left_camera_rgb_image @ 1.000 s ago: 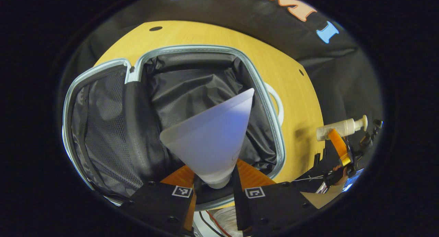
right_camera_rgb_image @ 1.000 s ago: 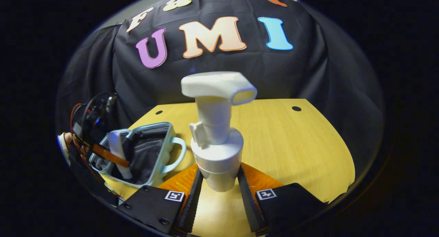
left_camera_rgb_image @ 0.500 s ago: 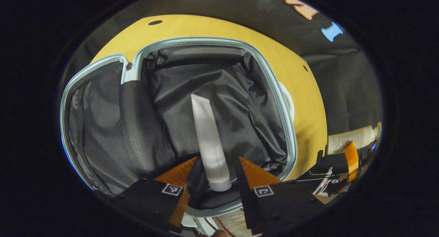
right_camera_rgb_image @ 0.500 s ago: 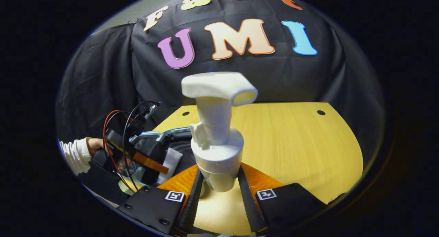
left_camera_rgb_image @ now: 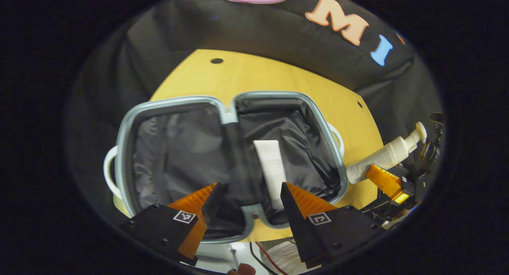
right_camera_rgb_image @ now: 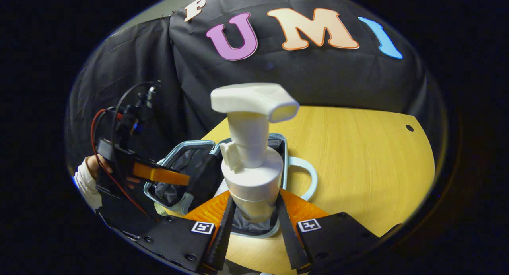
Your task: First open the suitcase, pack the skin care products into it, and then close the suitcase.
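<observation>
A pale blue suitcase (left_camera_rgb_image: 131,119) lies open flat on the yellow table, its black lining showing. A white tube (left_camera_rgb_image: 271,169) rests inside its right half. My left gripper (left_camera_rgb_image: 248,197) hangs above the suitcase's near edge, open and empty. The right gripper (right_camera_rgb_image: 253,217) is shut on a white pump bottle (right_camera_rgb_image: 250,155), holding it by its body with the pump head up, above the suitcase (right_camera_rgb_image: 296,173). In the left gripper view, the pump bottle (left_camera_rgb_image: 387,155) and the right gripper (left_camera_rgb_image: 391,185) sit at the right, beside the suitcase's right rim. The left gripper (right_camera_rgb_image: 159,175) and a hand in a white sleeve (right_camera_rgb_image: 85,175) show at the left of the right gripper view.
The round yellow table (right_camera_rgb_image: 358,159) has bare room to the right of and behind the suitcase. White handles stick out from both suitcase halves (left_camera_rgb_image: 107,175). Black cloth walls close in behind the table.
My left gripper let go of the white tube, which now lies in the suitcase's right half, and it drew back and up. The right gripper carried the pump bottle left, over the suitcase.
</observation>
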A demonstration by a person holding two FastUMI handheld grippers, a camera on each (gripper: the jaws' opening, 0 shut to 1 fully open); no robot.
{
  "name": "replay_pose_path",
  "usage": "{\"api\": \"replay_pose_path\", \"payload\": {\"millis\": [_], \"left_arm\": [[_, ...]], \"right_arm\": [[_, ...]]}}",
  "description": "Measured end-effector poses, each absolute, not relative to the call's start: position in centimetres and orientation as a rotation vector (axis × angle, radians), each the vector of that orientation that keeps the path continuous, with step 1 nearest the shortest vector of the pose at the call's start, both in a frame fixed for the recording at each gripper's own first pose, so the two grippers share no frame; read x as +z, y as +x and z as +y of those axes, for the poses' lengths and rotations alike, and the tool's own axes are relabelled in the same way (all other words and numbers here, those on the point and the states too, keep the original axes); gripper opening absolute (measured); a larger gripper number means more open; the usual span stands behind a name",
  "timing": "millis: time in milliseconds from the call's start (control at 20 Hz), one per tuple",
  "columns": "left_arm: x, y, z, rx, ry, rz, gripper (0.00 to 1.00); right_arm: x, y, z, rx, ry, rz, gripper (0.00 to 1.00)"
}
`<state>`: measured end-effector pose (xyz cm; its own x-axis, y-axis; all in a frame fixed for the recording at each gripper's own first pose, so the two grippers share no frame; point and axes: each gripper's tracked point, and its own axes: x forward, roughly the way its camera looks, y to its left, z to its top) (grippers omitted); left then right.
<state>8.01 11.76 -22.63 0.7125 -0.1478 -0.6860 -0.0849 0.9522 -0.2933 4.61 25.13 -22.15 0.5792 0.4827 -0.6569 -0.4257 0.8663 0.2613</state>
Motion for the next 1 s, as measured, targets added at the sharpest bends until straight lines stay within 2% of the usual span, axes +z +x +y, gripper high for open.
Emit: {"api": "replay_pose_path", "payload": {"millis": [50, 250, 400, 600, 700, 750, 800, 900, 950, 1000], "left_arm": [[-22.4, 7.0, 13.5, 0.001, -0.332, 0.764, 0.87], [-21.7, 3.1, 19.8, 0.14, -0.461, 0.707, 0.88], [-22.3, 0.7, 24.6, 0.242, -0.552, 0.665, 0.88], [-24.5, -1.8, 29.5, 0.362, -0.649, 0.642, 0.88], [-25.9, -2.0, 31.2, 0.397, -0.66, 0.634, 0.88], [-26.5, -2.4, 32.2, 0.411, -0.666, 0.635, 0.92], [-27.2, -2.4, 33.1, 0.42, -0.676, 0.637, 0.88], [-28.6, -2.0, 34.1, 0.438, -0.704, 0.639, 0.88], [-29.2, -1.7, 34.7, 0.448, -0.721, 0.639, 0.83], [-29.9, -1.5, 35.2, 0.456, -0.738, 0.647, 0.88]], "right_arm": [[-22.9, 4.5, 25.8, 0.541, 0.076, 0.818, 0.58], [-26.3, 3.6, 27.5, 0.561, 0.075, 0.948, 0.59], [-28.4, 3.0, 28.2, 0.566, 0.066, 1.028, 0.62], [-30.7, 2.2, 28.6, 0.546, 0.05, 1.096, 0.59], [-31.2, 1.9, 28.4, 0.533, 0.036, 1.115, 0.58], [-31.4, 2.1, 28.5, 0.524, 0.032, 1.109, 0.58], [-31.5, 2.2, 28.5, 0.522, 0.031, 1.109, 0.58], [-32.2, 2.1, 28.6, 0.514, 0.02, 1.111, 0.62], [-32.1, 2.1, 28.7, 0.514, 0.018, 1.111, 0.62], [-32.2, 2.1, 28.8, 0.513, 0.013, 1.108, 0.62]]}}
